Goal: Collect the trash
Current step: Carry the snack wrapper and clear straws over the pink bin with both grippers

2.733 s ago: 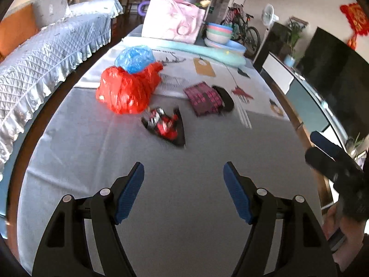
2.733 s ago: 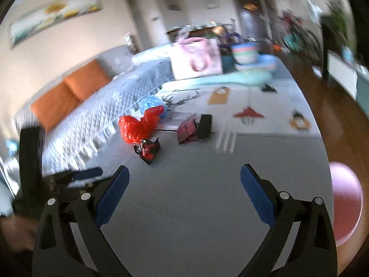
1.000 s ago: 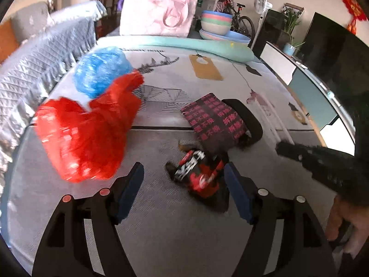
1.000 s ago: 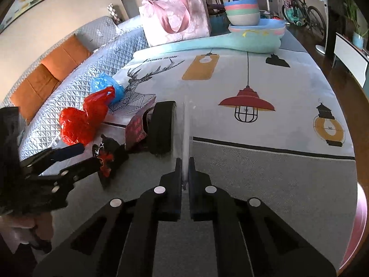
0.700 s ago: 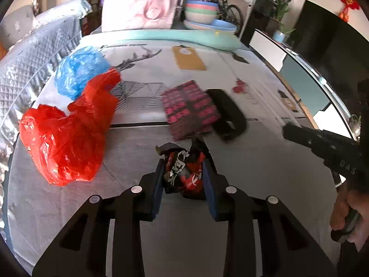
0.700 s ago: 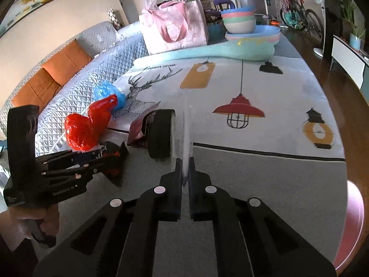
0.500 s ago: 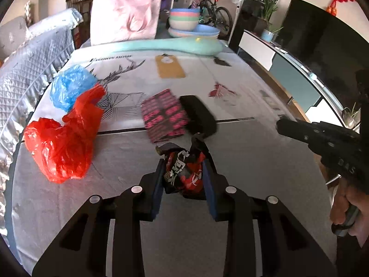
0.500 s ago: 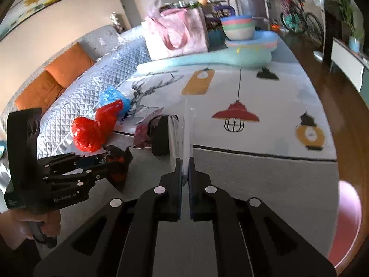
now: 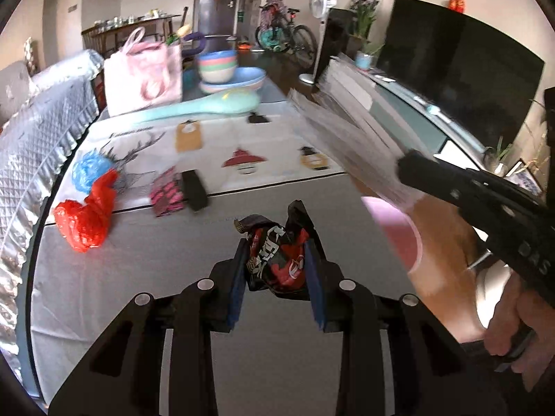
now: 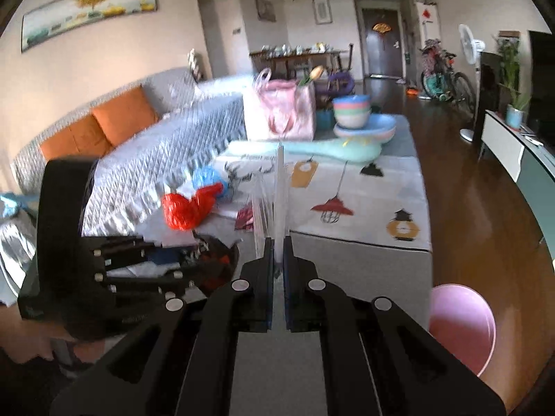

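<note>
Lifting status: left gripper (image 9: 275, 260) has raised the snack wrapper (image 9: 274, 260) off the table (image 9: 138, 277); a second ago it lay between wide jaws.
Left wrist view: jaws narrow, clamped on the wrapper, carried above the grey cloth. Long axis runs forward along the fingers, crumpled end pointing away.
Right wrist view: right gripper (image 10: 276, 267) pinches a clear plastic sheet (image 10: 277, 190), edge-on, long axis upright.
Task meaning: both pieces secured; pink bin (image 10: 461, 326) is the likely destination.
Remaining: red bag (image 9: 86, 218).
</note>
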`<control>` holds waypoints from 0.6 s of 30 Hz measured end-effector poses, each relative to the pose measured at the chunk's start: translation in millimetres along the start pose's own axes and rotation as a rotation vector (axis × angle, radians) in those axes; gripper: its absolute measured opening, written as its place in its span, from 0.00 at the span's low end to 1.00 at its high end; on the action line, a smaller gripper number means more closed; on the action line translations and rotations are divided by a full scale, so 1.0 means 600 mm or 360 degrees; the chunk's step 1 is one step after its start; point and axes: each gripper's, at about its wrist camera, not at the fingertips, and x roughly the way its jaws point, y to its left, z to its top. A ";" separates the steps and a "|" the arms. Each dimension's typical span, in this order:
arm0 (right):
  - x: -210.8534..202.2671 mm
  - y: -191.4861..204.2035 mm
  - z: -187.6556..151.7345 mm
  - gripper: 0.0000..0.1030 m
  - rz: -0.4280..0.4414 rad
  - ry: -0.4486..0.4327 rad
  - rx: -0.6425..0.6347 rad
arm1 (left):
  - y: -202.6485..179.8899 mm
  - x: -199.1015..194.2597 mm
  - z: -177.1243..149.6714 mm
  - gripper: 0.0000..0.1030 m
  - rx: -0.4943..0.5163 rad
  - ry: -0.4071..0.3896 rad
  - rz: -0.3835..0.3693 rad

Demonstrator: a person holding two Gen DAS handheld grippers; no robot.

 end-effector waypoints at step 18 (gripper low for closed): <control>-0.216 -0.197 -0.006 0.05 -0.0057 -0.0304 0.0283 | -0.275 -0.038 0.096 0.30 0.0331 -0.0176 -0.0020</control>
